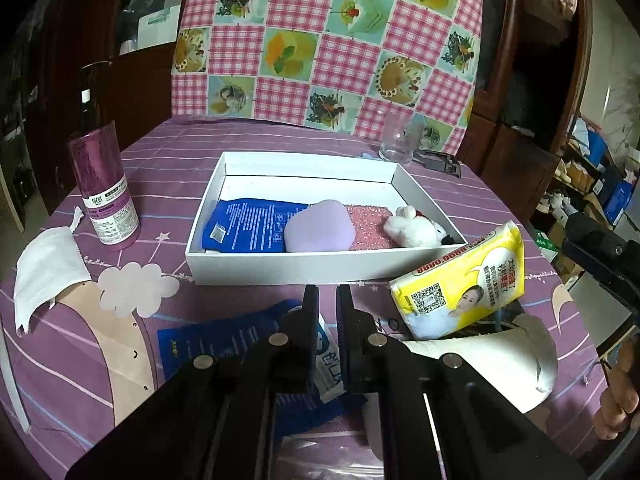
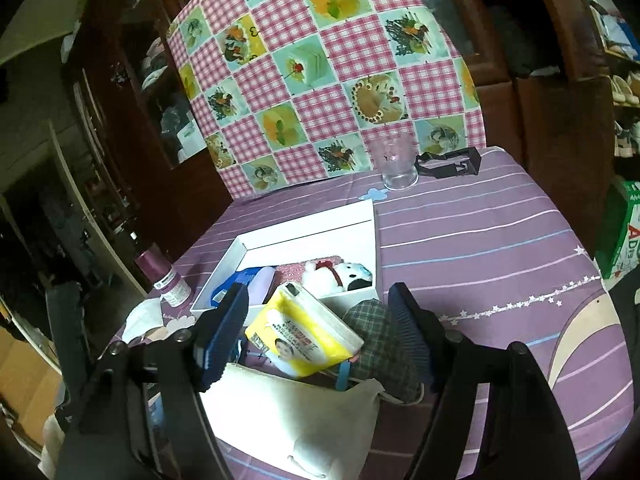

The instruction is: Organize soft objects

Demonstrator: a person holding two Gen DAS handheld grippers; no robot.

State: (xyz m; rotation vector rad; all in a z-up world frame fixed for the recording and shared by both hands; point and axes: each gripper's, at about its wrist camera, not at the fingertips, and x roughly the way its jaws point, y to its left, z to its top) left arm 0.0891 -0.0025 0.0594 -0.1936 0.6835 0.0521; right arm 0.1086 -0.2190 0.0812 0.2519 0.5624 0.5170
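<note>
Four soft items lie in the white box (image 1: 320, 268): blue pack (image 1: 248, 226), lilac pad (image 1: 320, 226), pink cloth (image 1: 370, 220), plush toy (image 1: 416, 230). Left gripper (image 1: 327, 300) has its jaws pressed nearly together, nothing visibly pinched, at 6 o'clock of the box. Right gripper (image 2: 320, 308) is spread wide around the yellow tissue pack (image 2: 304, 328), pads apart from it. The tissue pack sits at 4 o'clock of the box.
</note>
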